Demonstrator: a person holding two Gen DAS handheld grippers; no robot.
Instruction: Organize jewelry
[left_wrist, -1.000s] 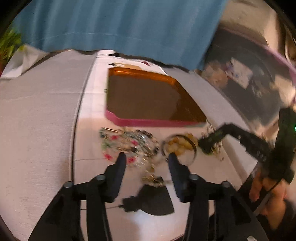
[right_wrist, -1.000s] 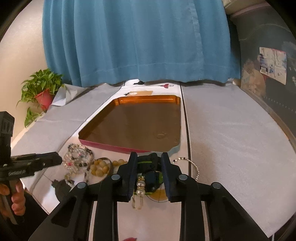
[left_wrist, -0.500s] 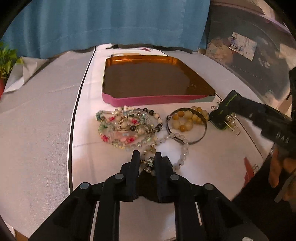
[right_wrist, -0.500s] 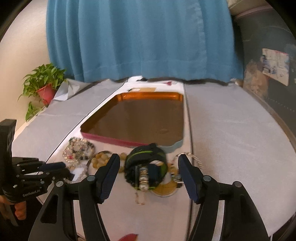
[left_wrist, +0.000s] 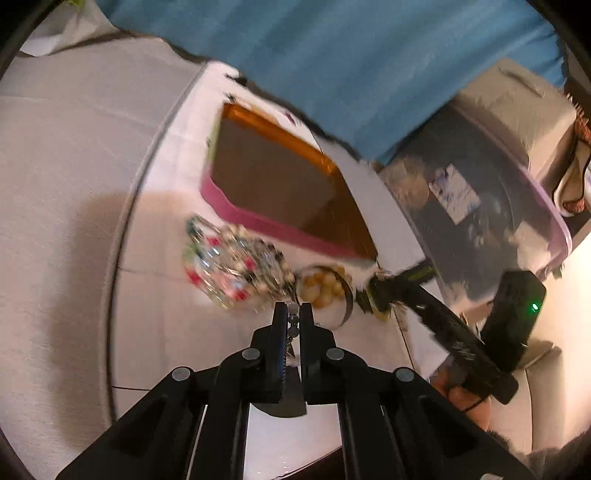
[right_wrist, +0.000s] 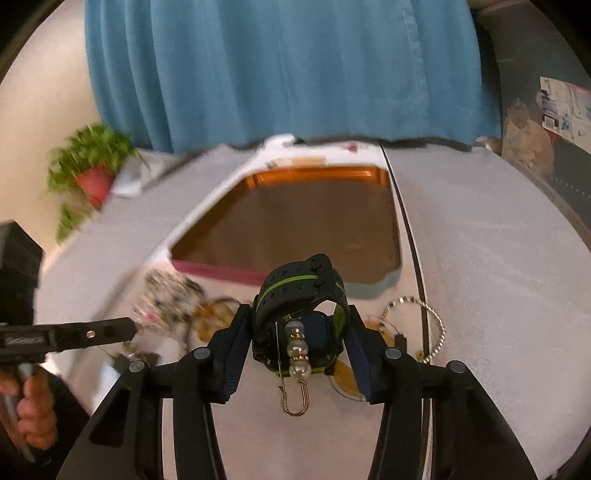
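An orange tray (left_wrist: 280, 184) with a pink front wall lies on the white table; it also shows in the right wrist view (right_wrist: 295, 225). A pile of bead bracelets (left_wrist: 232, 269) and a ring of amber beads (left_wrist: 325, 288) lie in front of it. My left gripper (left_wrist: 293, 314) is shut on a thin bead chain (left_wrist: 293, 325), lifted above the table. My right gripper (right_wrist: 299, 328) is shut on a black-and-green watch (right_wrist: 299, 291). A pearl pin (right_wrist: 296, 350) lies by the watch, between the fingers.
A twisted silver bangle (right_wrist: 428, 325) and a gold disc (right_wrist: 347, 380) lie right of the watch. A potted plant (right_wrist: 88, 166) stands at the far left, a blue curtain (right_wrist: 288, 66) behind. A dark box (left_wrist: 480, 206) stands off the table's right edge.
My left gripper shut on the bead chain and lifted, tilting its view. My right gripper opened, moved forward around the watch and closed on it.
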